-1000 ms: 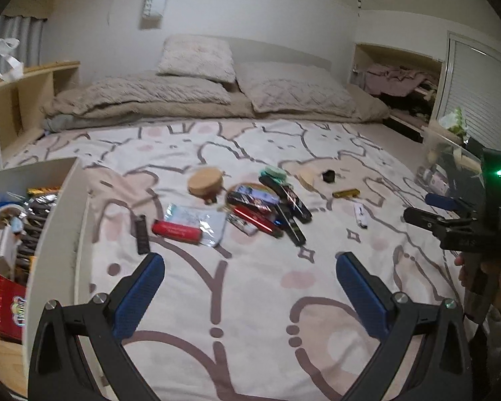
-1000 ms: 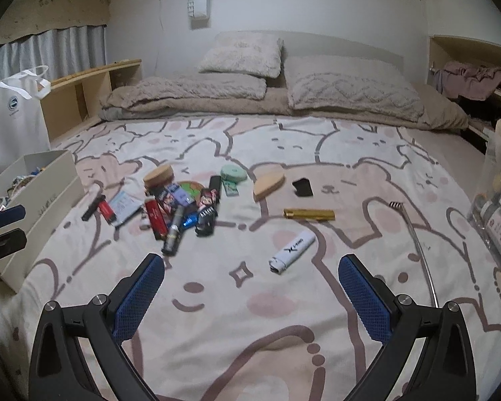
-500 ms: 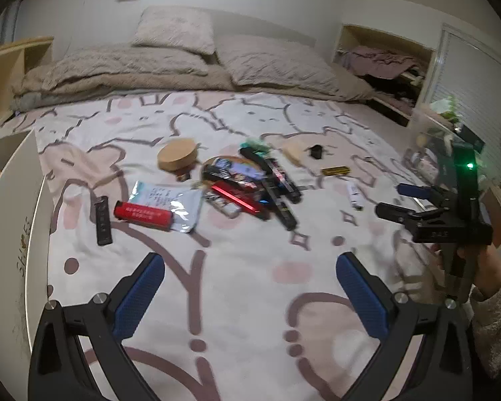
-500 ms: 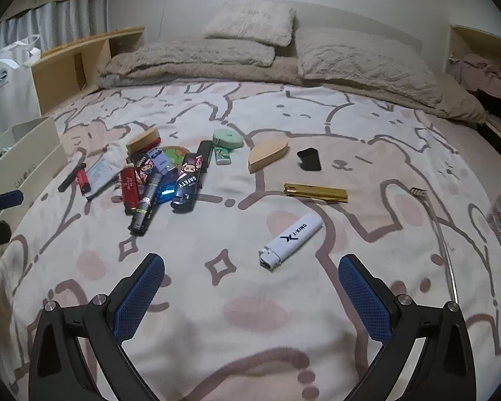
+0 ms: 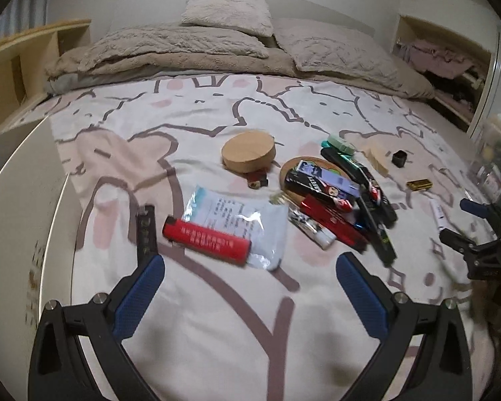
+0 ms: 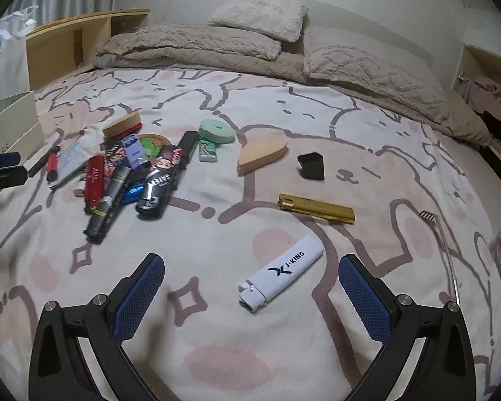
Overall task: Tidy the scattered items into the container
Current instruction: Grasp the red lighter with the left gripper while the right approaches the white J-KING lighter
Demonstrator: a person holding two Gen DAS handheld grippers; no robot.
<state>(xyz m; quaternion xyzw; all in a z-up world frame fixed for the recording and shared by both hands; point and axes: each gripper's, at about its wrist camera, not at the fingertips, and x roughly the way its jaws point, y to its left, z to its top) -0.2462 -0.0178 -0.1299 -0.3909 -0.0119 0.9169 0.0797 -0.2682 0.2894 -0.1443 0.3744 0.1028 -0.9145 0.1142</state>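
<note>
My left gripper (image 5: 250, 267) jaws spread wide, empty, over bedspread (image 5: 217, 317); red lighter (image 5: 206, 240) just ahead between fingers' line, lying on clear packet (image 5: 240, 217); black stick (image 5: 146, 225) near left fingertip (image 5: 140, 290); white container (image 5: 13, 234) wall at far left; my right gripper (image 6: 250, 270) jaws also apart, holding nothing; white lighter (image 6: 280, 272) between fingers, flat on bedspread; gold lighter (image 6: 316, 208) beyond; main pile (image 6: 130, 170) well left.
</note>
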